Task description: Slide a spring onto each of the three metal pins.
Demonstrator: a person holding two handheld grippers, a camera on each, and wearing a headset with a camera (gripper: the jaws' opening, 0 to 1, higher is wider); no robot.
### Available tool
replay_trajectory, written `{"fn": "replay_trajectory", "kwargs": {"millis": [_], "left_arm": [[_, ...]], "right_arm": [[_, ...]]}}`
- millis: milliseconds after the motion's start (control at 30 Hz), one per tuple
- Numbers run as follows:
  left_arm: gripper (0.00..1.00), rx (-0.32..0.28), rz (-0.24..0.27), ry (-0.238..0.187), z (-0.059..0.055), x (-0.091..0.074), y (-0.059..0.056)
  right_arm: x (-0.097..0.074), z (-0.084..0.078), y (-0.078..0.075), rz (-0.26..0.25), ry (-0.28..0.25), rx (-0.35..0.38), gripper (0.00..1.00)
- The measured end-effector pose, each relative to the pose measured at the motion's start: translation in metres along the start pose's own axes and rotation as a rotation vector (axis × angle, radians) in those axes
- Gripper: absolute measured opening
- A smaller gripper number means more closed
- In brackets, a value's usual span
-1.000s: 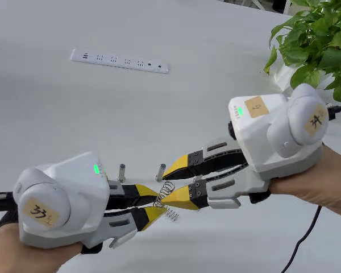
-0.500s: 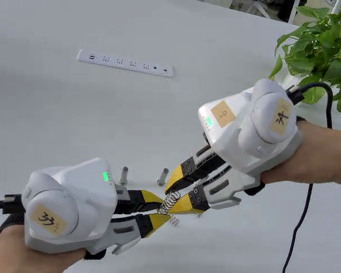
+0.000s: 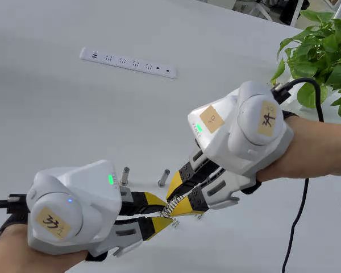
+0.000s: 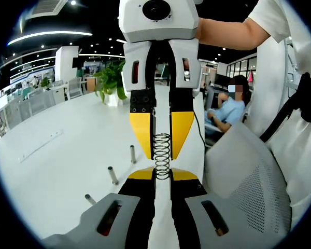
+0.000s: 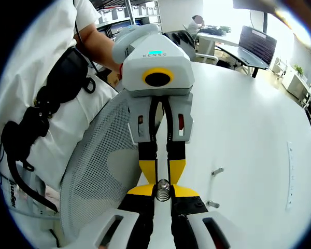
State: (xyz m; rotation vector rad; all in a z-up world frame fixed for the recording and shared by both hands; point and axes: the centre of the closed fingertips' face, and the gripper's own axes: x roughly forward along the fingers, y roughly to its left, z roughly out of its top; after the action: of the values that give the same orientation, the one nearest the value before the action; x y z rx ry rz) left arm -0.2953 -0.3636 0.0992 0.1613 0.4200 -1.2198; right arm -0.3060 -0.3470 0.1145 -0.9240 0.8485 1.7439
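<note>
Tip to tip above the counter (image 3: 74, 119) — the left hand-held gripper (image 4: 162, 175) and right hand-held gripper (image 5: 163, 193) both pinch one spring (image 4: 161, 153).

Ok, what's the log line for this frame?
phase: spring held between both grippers | left gripper: shut on spring | right gripper: shut on spring | pins: three, bare

- Left tool (image 3: 166, 212): tan label (image 3: 51, 220) on its round end, handwritten "33" plus an unclear mark.
- Right tool (image 3: 171, 203): two handwritten tan stickers (image 3: 211, 119), too unclear to read.
</note>
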Motion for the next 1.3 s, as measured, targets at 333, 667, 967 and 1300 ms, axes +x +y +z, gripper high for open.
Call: {"fn": "replay_trajectory", "kwargs": {"millis": [333,667,967,1300], "left_arm": [[0.07,-0.003,0.004,-0.007,-0.001,-0.001,0.001],[0.07,0.003,0.011,-0.016,-0.006,-0.004,0.002],[0.07,-0.001,0.026,-0.030,-0.008,-0.010,0.005],[0.09,-0.041,0.081,-0.026,-0.022,-0.026,0.017]], "right_arm": [[0.001,0.001,-0.001,0.009,0.031,-0.018,0.07],[0.006,0.003,-0.002,0.005,0.044,-0.011,0.07],[0.007,0.007,-0.005,-0.007,0.029,0.008,0.07],[0.004,0.014,-0.018,-0.056,-0.018,0.065,0.07]]}}
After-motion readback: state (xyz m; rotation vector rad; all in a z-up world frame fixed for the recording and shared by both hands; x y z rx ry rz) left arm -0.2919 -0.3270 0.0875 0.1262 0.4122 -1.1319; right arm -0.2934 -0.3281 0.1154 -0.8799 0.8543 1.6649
